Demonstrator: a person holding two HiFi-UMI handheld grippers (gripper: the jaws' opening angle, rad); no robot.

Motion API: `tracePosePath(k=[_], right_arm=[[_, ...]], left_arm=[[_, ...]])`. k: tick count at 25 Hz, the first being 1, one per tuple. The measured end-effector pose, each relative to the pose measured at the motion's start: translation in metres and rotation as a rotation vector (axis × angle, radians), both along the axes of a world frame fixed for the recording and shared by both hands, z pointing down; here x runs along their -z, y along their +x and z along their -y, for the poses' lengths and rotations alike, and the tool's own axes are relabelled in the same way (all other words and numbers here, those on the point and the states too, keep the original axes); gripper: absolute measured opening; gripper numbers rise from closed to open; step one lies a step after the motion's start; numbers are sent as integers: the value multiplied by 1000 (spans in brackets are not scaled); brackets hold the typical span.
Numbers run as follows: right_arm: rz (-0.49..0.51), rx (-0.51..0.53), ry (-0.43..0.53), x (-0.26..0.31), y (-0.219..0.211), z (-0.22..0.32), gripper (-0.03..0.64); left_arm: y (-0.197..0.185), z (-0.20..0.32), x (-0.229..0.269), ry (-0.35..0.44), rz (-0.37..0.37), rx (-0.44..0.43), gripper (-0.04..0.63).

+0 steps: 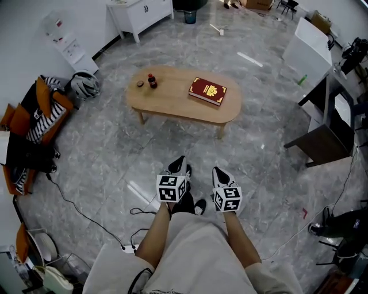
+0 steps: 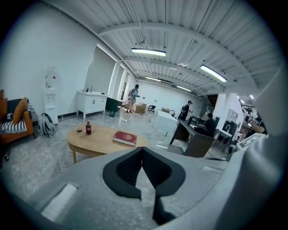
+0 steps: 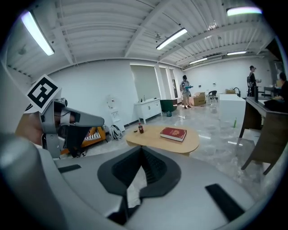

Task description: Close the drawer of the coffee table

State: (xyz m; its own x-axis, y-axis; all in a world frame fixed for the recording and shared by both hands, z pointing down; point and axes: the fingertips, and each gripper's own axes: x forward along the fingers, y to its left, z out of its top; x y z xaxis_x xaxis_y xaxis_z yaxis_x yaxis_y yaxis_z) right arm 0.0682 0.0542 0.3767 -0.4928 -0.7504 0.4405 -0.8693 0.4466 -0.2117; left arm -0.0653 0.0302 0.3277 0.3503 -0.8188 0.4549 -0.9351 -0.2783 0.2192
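The oval wooden coffee table (image 1: 172, 106) stands on the grey floor, a good step ahead of me. A red book (image 1: 207, 91), a small cola bottle (image 1: 152, 81) and a dark cap (image 1: 140, 84) lie on its top. No drawer front shows from this side. My left gripper (image 1: 177, 165) and right gripper (image 1: 220, 175) hang side by side over the floor, well short of the table, and both point toward it. The left gripper view shows its black jaws (image 2: 142, 149) meeting at the tips with nothing between them. The right gripper (image 3: 141, 148) is likewise shut and empty.
A sofa with orange cushions (image 1: 34, 115) and a bag (image 1: 85, 85) sit at the left. A white cabinet (image 1: 141, 12) stands at the back wall. A dark desk (image 1: 322, 138) is at the right. Cables (image 1: 86, 215) trail over the floor near my left side.
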Motion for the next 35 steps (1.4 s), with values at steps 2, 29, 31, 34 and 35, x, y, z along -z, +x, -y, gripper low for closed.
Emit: tracePosePath(k=[2,29,31,34,35], right_arm=[[8,-2,4,2,-1,-1,15],[-14,-48,38,9,9,-10,15],[-13,-49,41,10,12,-11,15],[-15,-47,44,11,13,-14,15],[-16,-46,45,12,13,-15,15]], left_arm=[[-1,-4,1,6,13,-4,9],[-10,-15,8,28,50,-20,9],[-7,-17,7,28,49,-19,9],[-5,-20,7,30,48,-23,9],[-5,-21,7,31,48,-24,9]])
